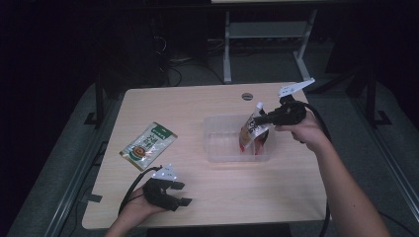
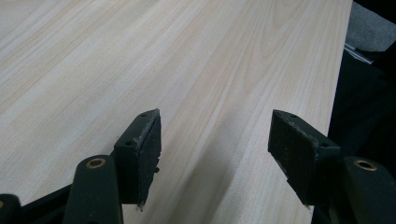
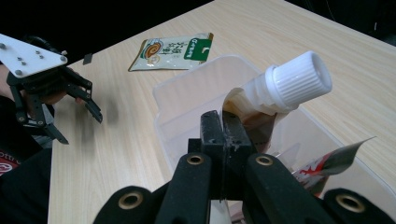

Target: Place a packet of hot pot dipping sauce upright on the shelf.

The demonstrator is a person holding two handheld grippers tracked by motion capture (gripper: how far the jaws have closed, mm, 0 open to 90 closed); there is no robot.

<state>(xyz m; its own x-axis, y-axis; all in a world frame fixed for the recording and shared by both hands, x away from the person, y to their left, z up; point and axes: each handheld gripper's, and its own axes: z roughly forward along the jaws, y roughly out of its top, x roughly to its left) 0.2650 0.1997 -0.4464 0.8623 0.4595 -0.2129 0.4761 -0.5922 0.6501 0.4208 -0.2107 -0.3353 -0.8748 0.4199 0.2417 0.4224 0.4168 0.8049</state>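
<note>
Right gripper, jaws clamped on a spouted pouch, holds it in the clear tub; left gripper rests, jaws apart, on the worktop.

A soft pouch with a white screw cap and red, brown and white print hangs pinched between the right jaws, just below its spout. It is tilted, cap uppermost, its lower end down inside a clear plastic tub directly beneath the jaws.
</note>
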